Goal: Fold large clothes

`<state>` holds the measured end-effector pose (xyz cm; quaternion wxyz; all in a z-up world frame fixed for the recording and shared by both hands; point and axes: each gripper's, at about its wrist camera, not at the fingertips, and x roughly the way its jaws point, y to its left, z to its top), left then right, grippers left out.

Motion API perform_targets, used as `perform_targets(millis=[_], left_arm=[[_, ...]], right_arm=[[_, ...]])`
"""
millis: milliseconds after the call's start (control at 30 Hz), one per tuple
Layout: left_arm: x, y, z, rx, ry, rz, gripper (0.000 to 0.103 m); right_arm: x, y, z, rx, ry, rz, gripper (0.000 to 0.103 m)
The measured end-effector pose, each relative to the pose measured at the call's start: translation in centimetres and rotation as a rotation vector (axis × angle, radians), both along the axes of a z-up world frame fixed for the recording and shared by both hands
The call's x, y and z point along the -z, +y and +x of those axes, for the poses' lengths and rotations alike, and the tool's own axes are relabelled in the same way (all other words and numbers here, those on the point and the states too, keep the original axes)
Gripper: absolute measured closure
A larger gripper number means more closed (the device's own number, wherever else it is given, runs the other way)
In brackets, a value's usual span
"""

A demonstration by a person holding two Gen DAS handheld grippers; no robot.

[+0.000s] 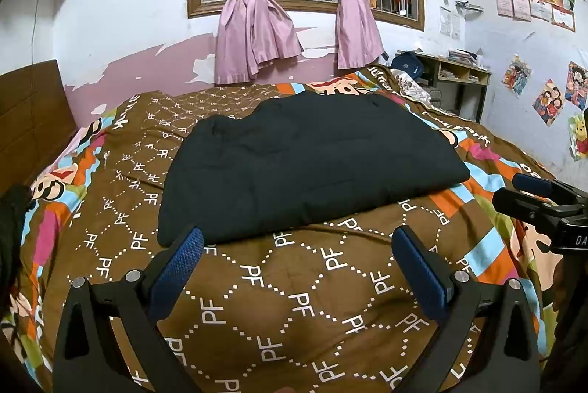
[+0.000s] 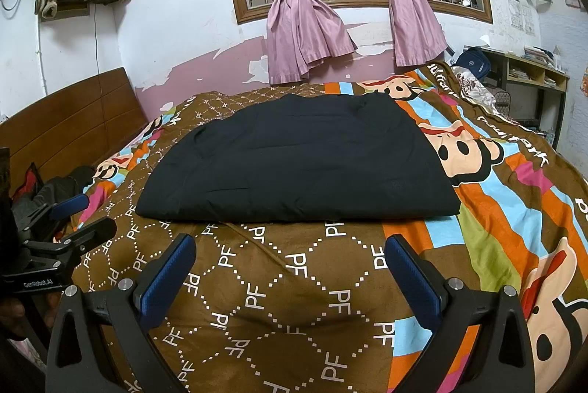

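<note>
I hold both tools off the cloth, so I judge I am between folds. The black garment (image 2: 297,161) lies flat on the bed's quilt (image 2: 279,301) as a wide, already doubled rectangle, its near hem straight ahead at twelve o'clock from my right tool (image 2: 290,268), whose jaws are spread wide and hold nothing. My left tool (image 1: 297,264) is spread and empty too, with the garment's near-left corner just beyond its left finger at eleven o'clock.

Next I probably need to pinch the two near corners, one per tool, and carry the hem over to the far edge, keeping the layers together.

Dark clothes (image 2: 55,187) sit at nine o'clock by the headboard (image 2: 70,125), well apart. Nothing lies on the garment; only the soft, puckered quilt underneath could get caught in a pinch.
</note>
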<state>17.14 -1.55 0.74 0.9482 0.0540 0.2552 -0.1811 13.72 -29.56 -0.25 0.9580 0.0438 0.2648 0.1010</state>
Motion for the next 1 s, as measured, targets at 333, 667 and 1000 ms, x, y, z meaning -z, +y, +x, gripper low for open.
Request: perform_targets(millis=[333,667,1000], left_arm=[[0.06,-0.15,-0.02,0.002,0.000,0.002,0.003],[0.10,-0.27,-0.06,0.002,-0.001,0.004,0.003],[0.19,0.09,0.10,0.006,0.000,0.008,0.003]], right_arm=[[-0.01,-0.05,0.01,0.000,0.000,0.000,0.000],[-0.01,-0.11,0.02,0.000,0.001,0.000,0.000],[-0.04,-0.12,0.04,0.000,0.002,0.001,0.000]])
